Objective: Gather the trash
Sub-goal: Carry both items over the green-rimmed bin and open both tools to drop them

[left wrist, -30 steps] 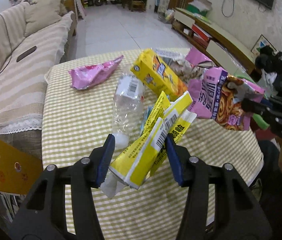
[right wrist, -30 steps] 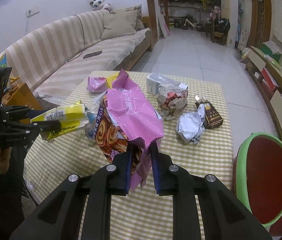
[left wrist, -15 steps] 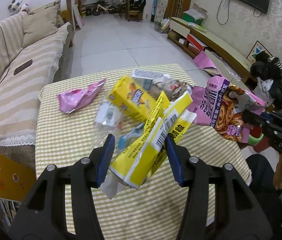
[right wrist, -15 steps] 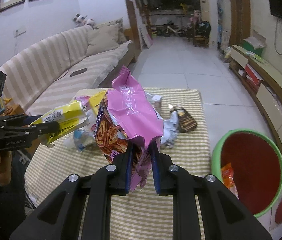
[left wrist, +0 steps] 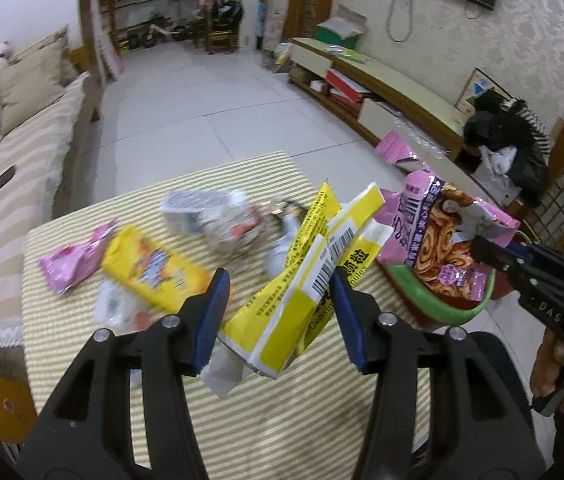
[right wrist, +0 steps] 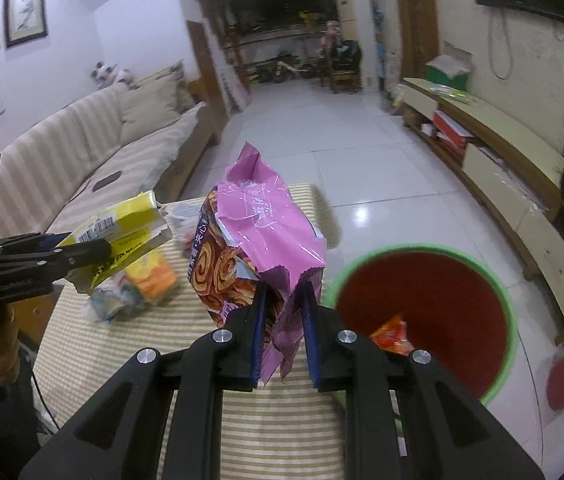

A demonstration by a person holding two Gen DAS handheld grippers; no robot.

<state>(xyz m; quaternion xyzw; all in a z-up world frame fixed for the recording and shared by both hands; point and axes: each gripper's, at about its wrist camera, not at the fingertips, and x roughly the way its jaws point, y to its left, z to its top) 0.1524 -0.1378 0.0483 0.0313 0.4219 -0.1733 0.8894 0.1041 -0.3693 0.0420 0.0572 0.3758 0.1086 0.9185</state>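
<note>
My left claw [left wrist: 278,300] is clamped on a flat yellow box [left wrist: 302,292]. The box sticks up and away from the claw, tipped to the right, with a bar code on its side. A white scrap hangs under it, close to the left finger. From the right camera I see the same yellow box [right wrist: 122,236] held out over the left side of the table.

My right claw [right wrist: 284,316] is pinched shut on the torn bottom edge of a pink snack bag [right wrist: 254,248]. The bag stands up just past the fingers, puffed out, with swirl cookie pictures on its side. From the left camera the pink snack bag [left wrist: 442,240] hangs just above the green rim of the bin [left wrist: 434,304].

The bin [right wrist: 422,250] is right of my right claw, down on the floor next to the table. It is red inside with a green rim, and an orange wrapper [right wrist: 392,334] lies in it.

The table has a striped yellow and white cloth [left wrist: 94,320]. More trash lies on it, past my left claw and to its left: a yellow snack bag [left wrist: 154,272], a small pink wrapper [left wrist: 74,260] at the far left, a crushed clear bottle [left wrist: 118,308] near the left finger, and a crumpled white pack [left wrist: 218,220] farther off. That side is blurry, so I cannot tell more.

A striped sofa [right wrist: 82,160] sits far to the left of both claws.
</note>
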